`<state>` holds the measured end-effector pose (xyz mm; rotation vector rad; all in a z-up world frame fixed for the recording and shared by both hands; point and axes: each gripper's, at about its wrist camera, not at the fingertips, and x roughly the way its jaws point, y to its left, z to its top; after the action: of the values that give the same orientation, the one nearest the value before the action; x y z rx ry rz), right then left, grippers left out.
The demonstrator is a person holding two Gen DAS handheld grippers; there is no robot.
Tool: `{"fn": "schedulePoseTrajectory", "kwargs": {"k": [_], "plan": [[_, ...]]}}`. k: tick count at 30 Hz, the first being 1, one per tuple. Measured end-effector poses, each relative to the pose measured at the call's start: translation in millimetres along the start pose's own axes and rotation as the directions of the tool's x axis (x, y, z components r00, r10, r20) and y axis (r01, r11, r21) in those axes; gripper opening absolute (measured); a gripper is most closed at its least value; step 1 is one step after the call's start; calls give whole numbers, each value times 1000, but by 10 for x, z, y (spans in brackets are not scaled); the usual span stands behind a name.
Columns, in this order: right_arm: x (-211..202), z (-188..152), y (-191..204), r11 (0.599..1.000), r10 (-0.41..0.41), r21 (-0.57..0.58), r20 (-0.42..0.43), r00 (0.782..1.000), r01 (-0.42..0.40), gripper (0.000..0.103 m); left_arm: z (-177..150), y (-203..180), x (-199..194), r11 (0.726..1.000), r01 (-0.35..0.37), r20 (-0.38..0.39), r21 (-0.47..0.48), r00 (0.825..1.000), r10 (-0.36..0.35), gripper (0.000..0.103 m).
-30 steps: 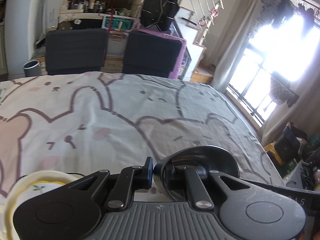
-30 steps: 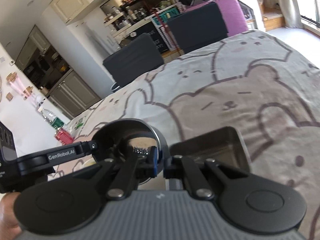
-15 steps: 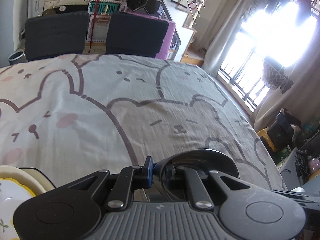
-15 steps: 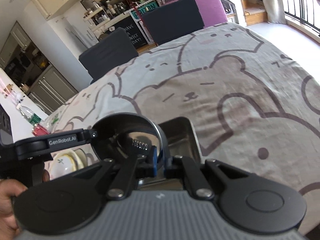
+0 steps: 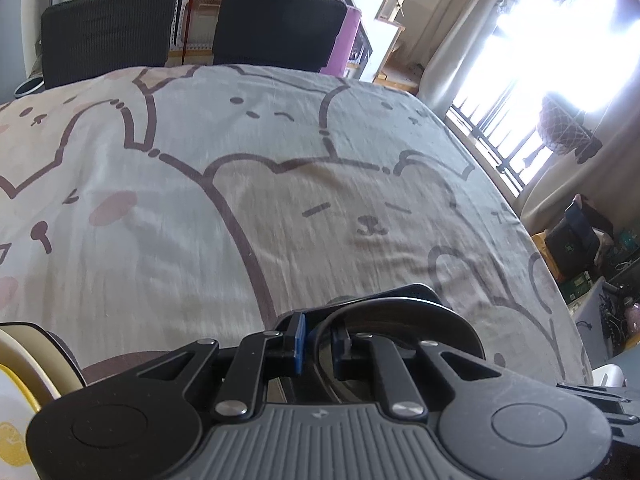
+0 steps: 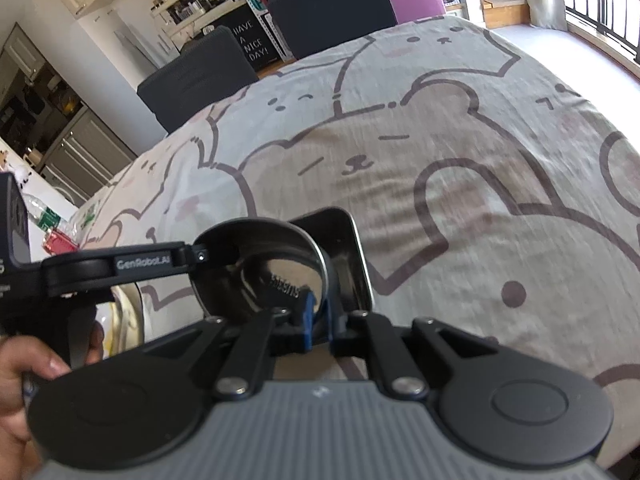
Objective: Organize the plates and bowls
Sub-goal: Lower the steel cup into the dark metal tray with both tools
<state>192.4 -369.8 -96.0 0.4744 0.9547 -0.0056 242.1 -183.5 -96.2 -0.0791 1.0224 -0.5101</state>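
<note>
In the left wrist view, the left gripper (image 5: 319, 346) is clamped on the rim of a steel bowl (image 5: 400, 320), low over the tablecloth (image 5: 280, 200).

In the right wrist view, the right gripper (image 6: 320, 322) grasps the same bowl's (image 6: 260, 268) near rim, its jaws opening slightly, above a steel tray (image 6: 352, 256).

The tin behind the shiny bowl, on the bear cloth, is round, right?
Not quite. The tin behind the shiny bowl, on the bear cloth, is square with rounded corners, not round. The right wrist view shows it.
</note>
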Motion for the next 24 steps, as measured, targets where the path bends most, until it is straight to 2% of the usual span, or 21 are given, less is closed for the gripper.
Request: {"fn": "schedulePoseTrajectory", "kwargs": {"k": [8, 16, 21, 24], "plan": [[107, 31, -12, 1000, -26, -3, -27, 999, 26, 10, 19, 20, 57, 1000, 10, -15, -9, 1000, -10, 14], [201, 43, -67, 999, -12, 45, -55, 998, 14, 13, 33, 107, 94, 995, 39, -29, -86, 999, -42, 18], [249, 48, -128, 997, 0, 81, -67, 998, 5, 13, 48, 153, 80, 991, 58, -34, -124, 997, -63, 23], [275, 52, -166, 994, 22, 112, -74, 997, -14, 14, 57, 172, 60, 987, 75, -39, -143, 996, -81, 33]]}}
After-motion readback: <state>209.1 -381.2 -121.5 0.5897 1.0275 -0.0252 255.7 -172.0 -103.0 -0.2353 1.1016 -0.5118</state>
